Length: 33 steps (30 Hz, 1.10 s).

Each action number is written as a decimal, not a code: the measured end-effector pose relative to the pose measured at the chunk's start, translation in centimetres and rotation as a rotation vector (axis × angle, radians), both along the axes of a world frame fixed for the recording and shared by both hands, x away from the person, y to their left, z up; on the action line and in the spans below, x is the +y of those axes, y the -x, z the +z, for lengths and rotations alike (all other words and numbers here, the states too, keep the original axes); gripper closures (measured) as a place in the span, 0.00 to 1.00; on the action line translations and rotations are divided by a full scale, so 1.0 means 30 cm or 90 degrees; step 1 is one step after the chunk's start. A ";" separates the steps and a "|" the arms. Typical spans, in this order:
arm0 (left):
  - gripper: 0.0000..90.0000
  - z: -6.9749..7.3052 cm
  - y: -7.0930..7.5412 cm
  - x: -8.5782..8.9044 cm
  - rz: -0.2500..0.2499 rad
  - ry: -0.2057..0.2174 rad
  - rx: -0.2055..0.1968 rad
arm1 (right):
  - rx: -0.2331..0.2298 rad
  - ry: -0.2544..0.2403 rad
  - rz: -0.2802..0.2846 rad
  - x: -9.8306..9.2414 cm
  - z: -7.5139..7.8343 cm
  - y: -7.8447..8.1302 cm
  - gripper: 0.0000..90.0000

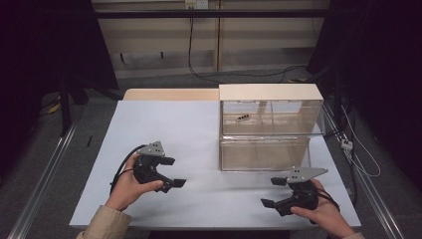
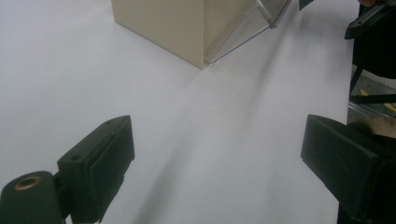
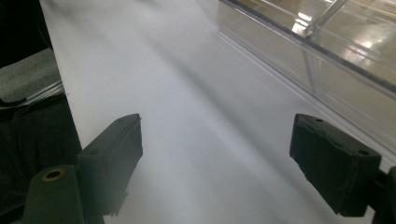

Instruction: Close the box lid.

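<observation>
The left gripper [image 1: 173, 172] hovers low over the white table [image 1: 164, 124] with its jaws spread wide and nothing between them; in the left gripper view only bare tabletop lies between the two black pads. The right gripper [image 1: 273, 191] sits near the front edge at the other side, also released and empty, its jaws wide apart over plain tabletop in the right gripper view.

The thing both point toward is the clear storage box [image 1: 268, 130], a two-tier case with a beige top, standing at the right rear of the table. From the left gripper it lies at about two o'clock, well apart, with open table between. From the right gripper it lies at twelve o'clock and near, its lower drawer front just ahead of the jaws.

The box's long axis runs from nine to three o'clock. A small dark item [image 1: 243, 118] rests in the upper left compartment. By my judgement the right hand [image 1: 323, 211] has the shorter reach to the drawers.
</observation>
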<state>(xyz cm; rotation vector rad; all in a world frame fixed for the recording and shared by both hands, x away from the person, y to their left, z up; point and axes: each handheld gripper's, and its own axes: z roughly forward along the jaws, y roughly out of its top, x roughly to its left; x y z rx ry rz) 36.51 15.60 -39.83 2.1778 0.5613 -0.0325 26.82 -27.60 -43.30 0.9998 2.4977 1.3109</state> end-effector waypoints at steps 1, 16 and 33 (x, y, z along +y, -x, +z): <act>0.11 -0.006 0.000 0.004 0.003 0.001 0.001 | -0.001 -0.001 -0.002 -0.002 -0.001 0.000 0.19; 0.10 -0.056 0.007 0.064 0.024 -0.011 0.001 | -0.007 0.001 -0.007 -0.018 -0.013 0.005 0.19; 0.10 -0.096 0.021 0.142 0.049 -0.025 0.012 | -0.008 0.004 -0.019 -0.040 -0.012 0.008 0.19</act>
